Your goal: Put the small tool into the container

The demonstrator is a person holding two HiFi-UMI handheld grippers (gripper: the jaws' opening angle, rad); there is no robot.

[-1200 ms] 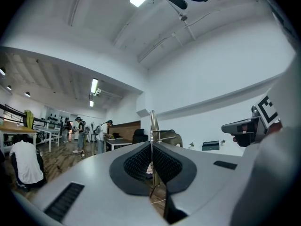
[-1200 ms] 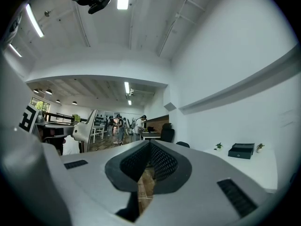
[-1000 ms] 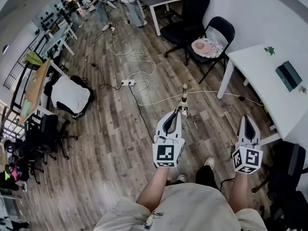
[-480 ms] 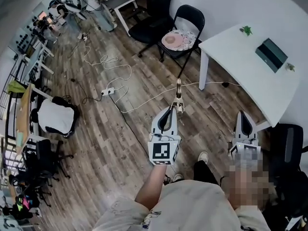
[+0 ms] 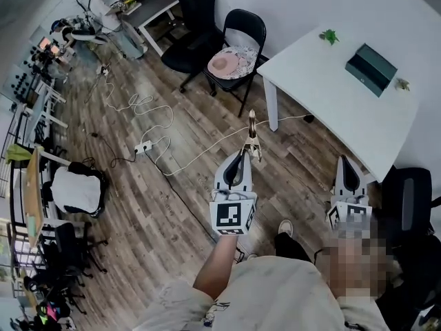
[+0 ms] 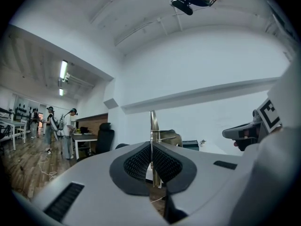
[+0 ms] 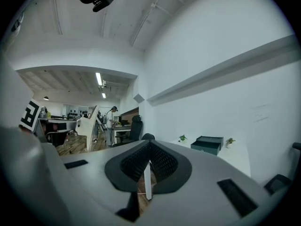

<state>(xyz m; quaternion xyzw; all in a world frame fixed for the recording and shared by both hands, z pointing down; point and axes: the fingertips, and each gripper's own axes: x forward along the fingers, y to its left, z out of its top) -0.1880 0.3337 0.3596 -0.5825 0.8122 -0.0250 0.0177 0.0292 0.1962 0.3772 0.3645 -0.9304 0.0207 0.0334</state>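
Plainly, two tools are held out level over the wooden floor (image 5: pixel 158 205), one in each hand, both in the lower half of the head view. The left tool (image 5: pixel 244 156) (image 6: pixel 151 149) has its jaws clamped narrow on a single slim metal implement (image 5: pixel 252 133) (image 6: pixel 153 126), which sticks up past the pads as one upright strip with a small crosspiece. The right tool (image 5: pixel 346 163) (image 7: pixel 148 159) has its pads pressed together with nothing between them.

One white desk (image 5: pixel 331 95) fills the upper right of the head view. On it sits one dark green container (image 5: pixel 371 69) (image 7: pixel 209 143), lid on, with two small plants, one (image 5: pixel 329 36) at the desk's upper edge and one (image 5: pixel 402 84) just right of the container. The implement is well apart from the container, out over the floor to the lower left of the desk.

Two black chairs stand at the upper left of the desk: a folding one (image 5: pixel 241 29) with one round patterned cushion (image 5: pixel 224 62) on its seat, and an office chair (image 5: pixel 189 19) beside it. One white cable (image 5: pixel 207 150) runs across the floor to a power strip (image 5: pixel 143 145). Two people (image 6: pixel 59 128) stand far off at the left of the left gripper view.
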